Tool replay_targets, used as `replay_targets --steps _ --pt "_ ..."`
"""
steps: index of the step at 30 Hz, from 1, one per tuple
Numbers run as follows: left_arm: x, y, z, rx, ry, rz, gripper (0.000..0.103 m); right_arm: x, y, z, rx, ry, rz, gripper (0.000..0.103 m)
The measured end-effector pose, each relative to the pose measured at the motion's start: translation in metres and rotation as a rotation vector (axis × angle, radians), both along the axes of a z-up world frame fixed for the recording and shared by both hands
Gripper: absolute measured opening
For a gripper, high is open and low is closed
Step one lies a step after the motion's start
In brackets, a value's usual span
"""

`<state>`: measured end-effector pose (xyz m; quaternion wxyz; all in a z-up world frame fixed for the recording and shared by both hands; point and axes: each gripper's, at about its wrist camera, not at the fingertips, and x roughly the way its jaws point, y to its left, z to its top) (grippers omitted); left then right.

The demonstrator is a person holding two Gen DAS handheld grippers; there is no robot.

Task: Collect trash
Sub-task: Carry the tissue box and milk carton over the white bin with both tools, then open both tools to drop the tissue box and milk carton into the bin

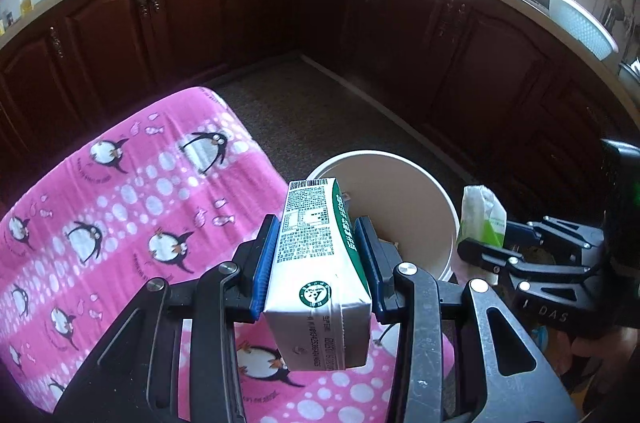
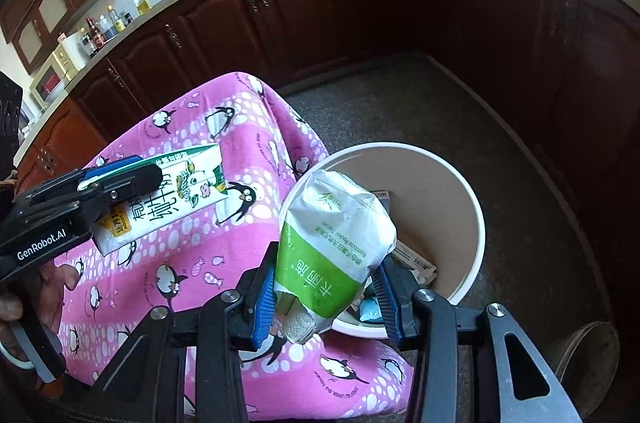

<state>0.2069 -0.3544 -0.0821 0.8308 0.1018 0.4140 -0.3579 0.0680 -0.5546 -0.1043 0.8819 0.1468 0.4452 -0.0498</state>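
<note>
With the left gripper clamping a milk carton over the pink cloth and the right gripper pinching a tissue pack at the bucket rim, either is risking dropping outside if released early.

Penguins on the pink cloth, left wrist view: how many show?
About 10 on the pink penguin cloth: two near its far edge, the others scattered toward the camera. The milk carton and tool may hide more.

A pink penguin-print cloth is covering the table, and a white bin is standing on the speckled floor just beside it
</note>
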Motion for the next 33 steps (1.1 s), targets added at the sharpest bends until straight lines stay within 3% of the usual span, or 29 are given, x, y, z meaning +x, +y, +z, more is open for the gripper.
replay_targets --steps 29,33 --pt "0.012 -0.048 -0.037 -0.004 0.092 -0.002 0.036 0.010 -0.032 -0.035 0.041 0.057 -0.079 0.044" --pt "0.013 -0.050 -0.040 -0.024 0.119 -0.007 0.038 0.016 -0.028 -0.036 -0.024 0.052 -0.083 0.062"
